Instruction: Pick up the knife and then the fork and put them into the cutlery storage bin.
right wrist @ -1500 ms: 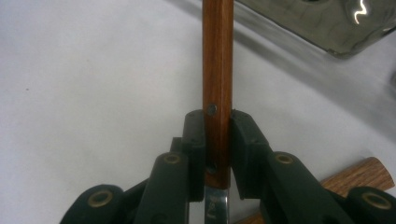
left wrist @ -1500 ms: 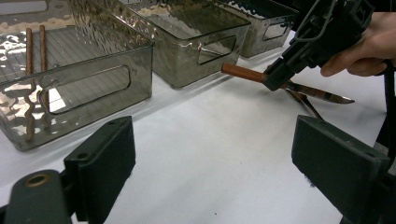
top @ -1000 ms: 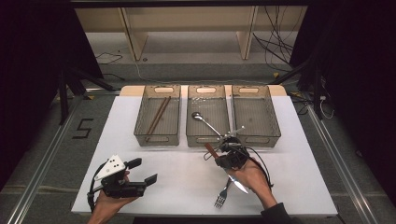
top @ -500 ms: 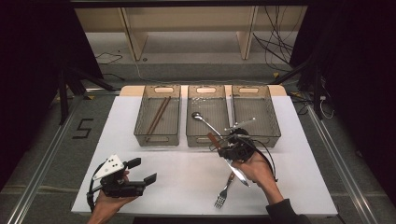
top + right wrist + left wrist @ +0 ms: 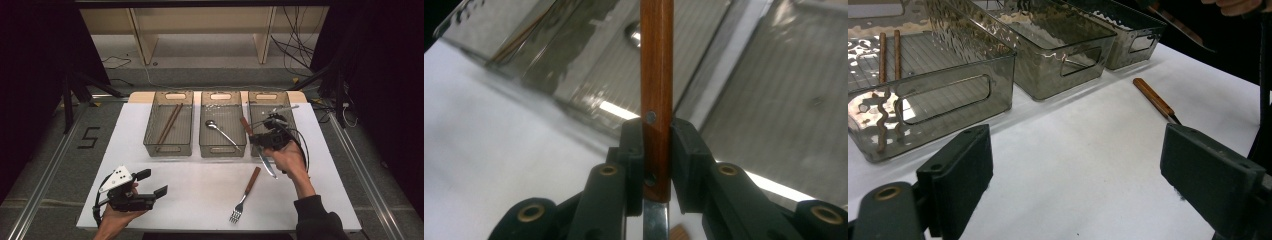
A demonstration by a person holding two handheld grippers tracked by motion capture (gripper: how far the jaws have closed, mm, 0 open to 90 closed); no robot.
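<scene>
The knife [image 5: 656, 95] is in my right gripper [image 5: 265, 137], its fingers [image 5: 686, 150] pinching the wooden handle near the rivets, with the blade running back toward my hand. In the high view the knife [image 5: 259, 146] hangs tilted in the air over the gap between the middle bin [image 5: 222, 149] and the right bin [image 5: 295, 107], handle end forward over the bins, blade end low over the tabletop [image 5: 200, 185].

Judging by how things lie, the sorting is about half done. The chopsticks [image 5: 169, 123] lie in the left bin [image 5: 167, 149], and the spoon [image 5: 220, 131] lies in the middle bin. The right bin looks empty as far as I can tell, so I take it the knife belongs there, and it is not yet lowered in.

The fork [image 5: 245, 195] lies loose on the tabletop, tines toward me, near my right forearm and well apart from the bins. It is left to do after the knife.

My left gripper [image 5: 150, 189] sits low at the near left of the tabletop, its fingers [image 5: 955, 167] spread wide and holding nothing.
</scene>
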